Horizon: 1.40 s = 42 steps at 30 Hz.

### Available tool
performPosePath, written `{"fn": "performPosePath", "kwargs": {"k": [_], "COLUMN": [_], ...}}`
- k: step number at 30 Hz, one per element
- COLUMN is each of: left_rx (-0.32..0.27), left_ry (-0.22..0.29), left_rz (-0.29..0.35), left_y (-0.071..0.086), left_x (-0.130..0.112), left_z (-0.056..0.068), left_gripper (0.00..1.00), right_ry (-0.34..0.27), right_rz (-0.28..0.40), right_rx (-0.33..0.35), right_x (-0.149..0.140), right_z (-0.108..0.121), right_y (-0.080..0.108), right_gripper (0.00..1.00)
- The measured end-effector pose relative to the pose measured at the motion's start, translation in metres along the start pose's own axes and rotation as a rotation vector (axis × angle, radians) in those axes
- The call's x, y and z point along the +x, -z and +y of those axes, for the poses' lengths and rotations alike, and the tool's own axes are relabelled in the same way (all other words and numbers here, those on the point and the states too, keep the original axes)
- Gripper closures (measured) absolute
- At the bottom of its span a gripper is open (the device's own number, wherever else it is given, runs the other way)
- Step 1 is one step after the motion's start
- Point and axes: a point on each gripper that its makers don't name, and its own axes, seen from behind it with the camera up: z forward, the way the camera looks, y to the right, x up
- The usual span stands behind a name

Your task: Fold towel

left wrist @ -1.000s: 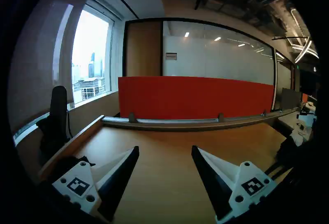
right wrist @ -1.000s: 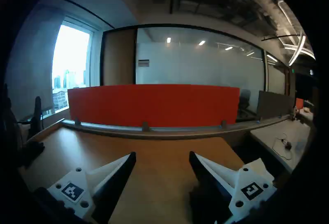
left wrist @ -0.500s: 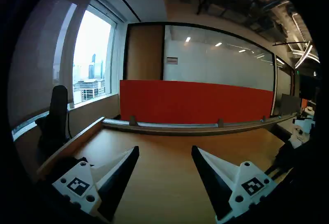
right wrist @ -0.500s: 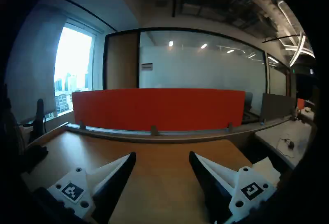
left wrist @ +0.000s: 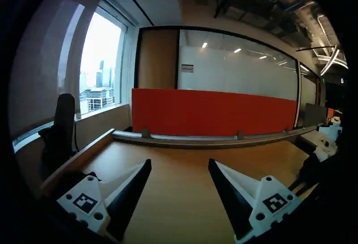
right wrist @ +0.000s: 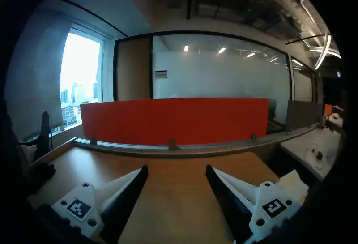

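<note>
My left gripper point(left wrist: 179, 161) hovers open over a bare wooden desk point(left wrist: 179, 190), with nothing between its white fingers point(left wrist: 127, 183). My right gripper point(right wrist: 176, 168) is also open and empty above the same wooden desk point(right wrist: 174, 199). In the right gripper view a pale white thing point(right wrist: 295, 182) lies just beyond the right-hand finger near the desk's right edge; I cannot tell what it is.
A red divider panel point(left wrist: 210, 112) runs along the desk's far edge. A dark chair point(left wrist: 60, 132) stands at the left by the window. A white side desk point(right wrist: 313, 147) with a cable sits to the right. Dark gear point(left wrist: 320, 165) lies at the right edge.
Both views have tipped slightly upward, so the red divider sits lower in the picture. The right gripper has also shifted, bringing the white thing more into sight. Both grippers stay open.
</note>
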Motion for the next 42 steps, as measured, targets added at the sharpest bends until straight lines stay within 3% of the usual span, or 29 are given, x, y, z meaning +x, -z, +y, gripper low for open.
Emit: {"fn": "performPosePath", "kwargs": {"k": [15, 30, 42], "left_rx": [-0.045, -0.028, 0.010], "left_ry": [-0.004, -0.064, -0.083], "left_rz": [0.025, 0.087, 0.109], "left_y": [-0.007, -0.020, -0.026], "left_x": [-0.019, -0.058, -0.109], "left_z": [0.014, 0.011, -0.006], "left_gripper": [0.06, 0.06, 0.06], "right_ry": [-0.004, 0.022, 0.051], "right_rz": [0.028, 0.046, 0.065], "right_rx": [0.010, 0.035, 0.041], "right_x": [0.013, -0.003, -0.023], "right_z": [-0.015, -0.035, -0.041], "right_y": [0.000, -0.007, -0.014], "right_gripper": [0.00, 0.00, 0.00]}}
